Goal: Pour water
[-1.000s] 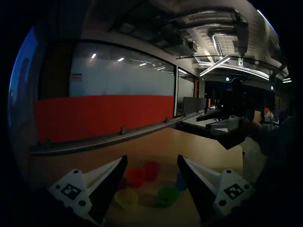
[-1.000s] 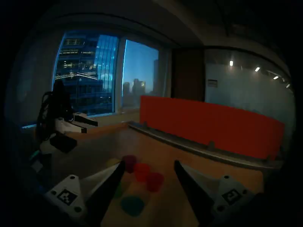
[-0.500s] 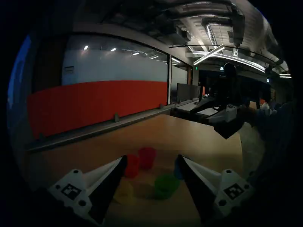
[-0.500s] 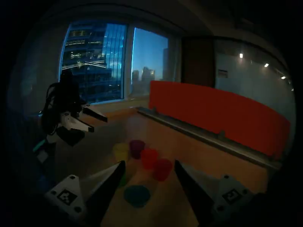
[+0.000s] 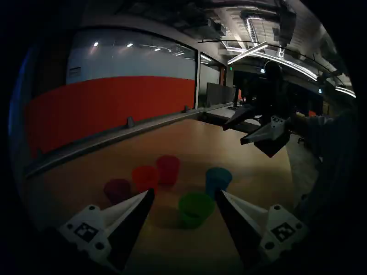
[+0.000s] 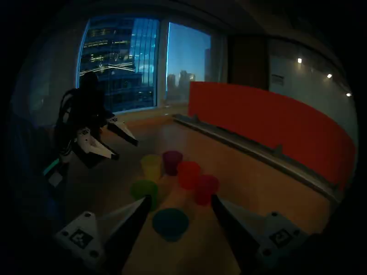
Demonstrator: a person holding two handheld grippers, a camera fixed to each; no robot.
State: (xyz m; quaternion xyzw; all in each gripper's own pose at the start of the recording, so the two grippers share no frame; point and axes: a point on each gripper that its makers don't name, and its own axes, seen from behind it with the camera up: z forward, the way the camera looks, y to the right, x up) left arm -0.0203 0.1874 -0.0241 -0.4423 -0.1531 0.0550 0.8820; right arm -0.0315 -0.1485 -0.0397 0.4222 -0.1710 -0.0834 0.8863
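Left gripper view: your left tool point(image 5: 184, 195) hangs above the table point(image 5: 257, 183) with its fingers spread wide and nothing between them. So you are at the approach, with no cup picked up yet.

- The green cup point(image 5: 196, 208) stands upright at 6 o'clock, right between your tips and nearest to you.
- The blue cup point(image 5: 218, 178) is just beyond it at 5 o'clock.
- The crimson cup point(image 5: 168, 169) and the orange-red cup point(image 5: 145, 178) stand side by side toward 7 o'clock, and the purple cup point(image 5: 118, 190) is farther out at 8 o'clock.
- Your right tool point(image 5: 232, 136) floats at 2 o'clock, well above the cups, parted and carrying nothing.

Right gripper view: your right tool point(image 6: 180, 198) is likewise wide open and empty.

- The blue cup point(image 6: 170, 223) sits at 6 o'clock between its tips, mouth up.
- The green cup point(image 6: 144, 190) is at 7 o'clock beside the left finger.
- The yellow cup point(image 6: 151, 166) and the purple cup point(image 6: 172, 161) stand near the centre.
- The orange-red cup point(image 6: 188, 174) and the crimson cup point(image 6: 206, 188) trail off toward 5 o'clock.
- Your left tool point(image 6: 127, 151) hovers at 9 o'clock, open.

The light is too dim to tell which cup holds water. The blue cup's inside looks like one flat colour, and that settles nothing.

I judge your next move is to choose the filled cup, come down level with its wall and close gently on it. These light cups could tip or squash easily.
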